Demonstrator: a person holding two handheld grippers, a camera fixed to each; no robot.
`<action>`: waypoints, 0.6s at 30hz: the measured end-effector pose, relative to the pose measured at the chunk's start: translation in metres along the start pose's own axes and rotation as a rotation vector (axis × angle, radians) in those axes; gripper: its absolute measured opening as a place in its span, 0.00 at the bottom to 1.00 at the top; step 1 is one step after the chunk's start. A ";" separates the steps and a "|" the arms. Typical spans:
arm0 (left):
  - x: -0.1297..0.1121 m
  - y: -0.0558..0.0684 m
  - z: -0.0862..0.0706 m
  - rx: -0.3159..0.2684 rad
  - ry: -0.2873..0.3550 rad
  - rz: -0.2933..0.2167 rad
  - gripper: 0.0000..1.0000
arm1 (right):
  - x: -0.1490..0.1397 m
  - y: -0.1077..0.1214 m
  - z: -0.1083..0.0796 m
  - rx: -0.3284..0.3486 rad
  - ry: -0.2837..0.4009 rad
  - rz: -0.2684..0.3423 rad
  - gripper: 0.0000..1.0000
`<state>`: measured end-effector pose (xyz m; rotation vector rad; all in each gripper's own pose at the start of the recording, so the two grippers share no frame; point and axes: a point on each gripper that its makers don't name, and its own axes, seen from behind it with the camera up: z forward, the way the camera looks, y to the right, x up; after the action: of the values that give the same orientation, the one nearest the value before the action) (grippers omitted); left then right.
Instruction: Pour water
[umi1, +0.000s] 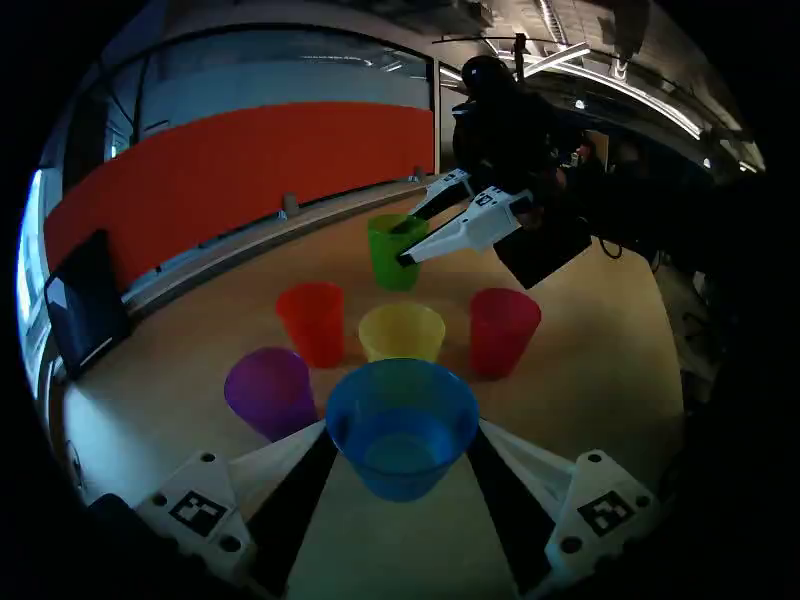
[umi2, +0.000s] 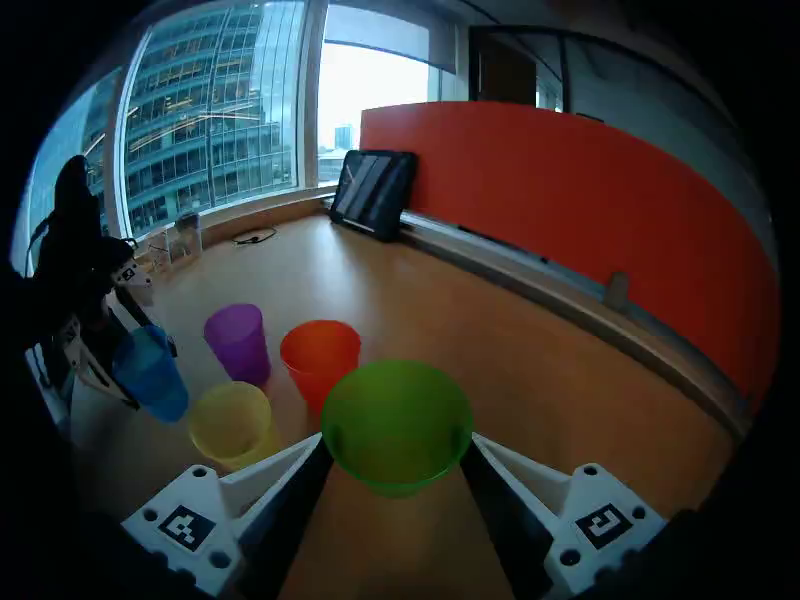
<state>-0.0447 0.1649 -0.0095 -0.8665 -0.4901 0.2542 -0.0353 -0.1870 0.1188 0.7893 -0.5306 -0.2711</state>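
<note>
Blue cup (umi1: 402, 415), holding water, was clamped in the left gripper (umi1: 402, 435). The right gripper (umi2: 397, 442) clamped the green cup (umi2: 397, 415), apparently empty. Pouring seemed not yet begun.

— The blue cup (umi1: 402, 425) at the left gripper (umi1: 402, 440)?
— Smooth translucent plastic, faintly glossy. The fingers (umi1: 275, 462) beside it are matt white plastic.
— The table (umi1: 600, 370) ahead?
— Pale wood, smooth, low sheen. The green cup (umi2: 397, 420) at the right gripper (umi2: 397, 442) is the same plastic.
</note>
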 end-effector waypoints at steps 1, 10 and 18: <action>0.003 0.000 -0.002 0.005 0.008 0.000 0.86 | 0.003 -0.001 -0.004 -0.003 0.006 -0.001 0.89; 0.039 -0.004 -0.019 0.046 0.087 0.000 0.86 | 0.030 -0.007 -0.037 -0.025 0.082 -0.003 0.89; 0.068 -0.010 -0.032 0.073 0.166 -0.006 0.86 | 0.054 -0.014 -0.066 -0.051 0.160 -0.010 0.89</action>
<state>0.0305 0.1647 0.0014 -0.8073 -0.3270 0.1913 0.0460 -0.1796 0.0891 0.7571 -0.3678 -0.2276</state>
